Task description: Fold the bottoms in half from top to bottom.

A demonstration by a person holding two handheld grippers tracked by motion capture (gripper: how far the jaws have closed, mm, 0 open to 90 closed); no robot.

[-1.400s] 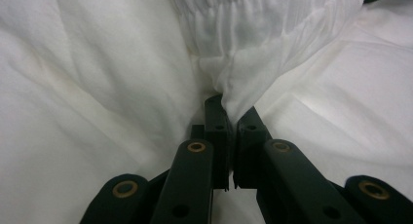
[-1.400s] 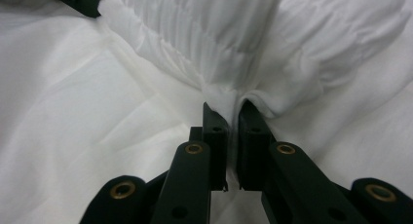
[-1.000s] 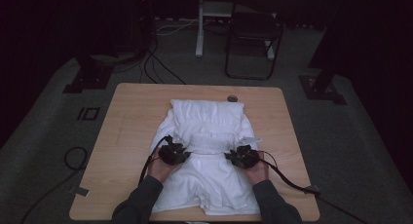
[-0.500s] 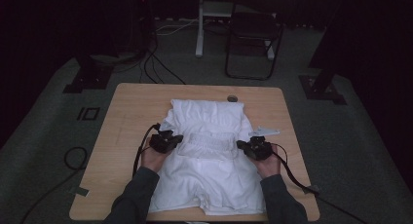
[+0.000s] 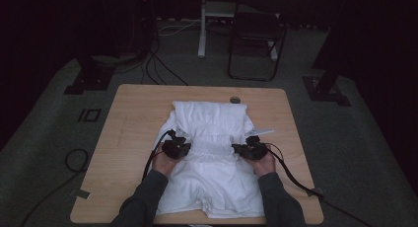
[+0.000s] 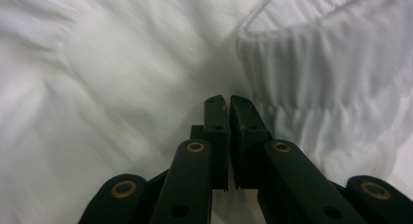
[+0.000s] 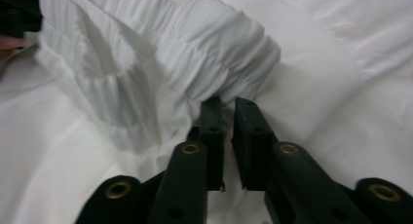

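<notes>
White shorts point(image 5: 217, 180) lie flat on the wooden table point(image 5: 130, 123), their gathered elastic waistband point(image 5: 212, 149) across the middle. A second white garment point(image 5: 209, 117) lies beyond them. My left gripper point(image 5: 176, 149) sits at the waistband's left end. Its jaws point(image 6: 226, 100) are shut, with the waistband corner point(image 6: 292, 63) just to their right and nothing visibly between them. At the band's right end is my right gripper point(image 5: 250, 150). Its tips point(image 7: 226, 106) are nearly together against the puckered band point(image 7: 214, 58), with cloth in the narrow gap.
A small round object point(image 5: 235, 99) lies near the table's far edge. A white strip point(image 5: 261, 132) pokes out by the right gripper. Cables point(image 5: 296, 175) trail off the table's front right. A chair point(image 5: 256, 39) and stand legs occupy the floor beyond.
Both grippers swung outward and away from me half a second ago. They have since come back in to the two ends of the waistband.
</notes>
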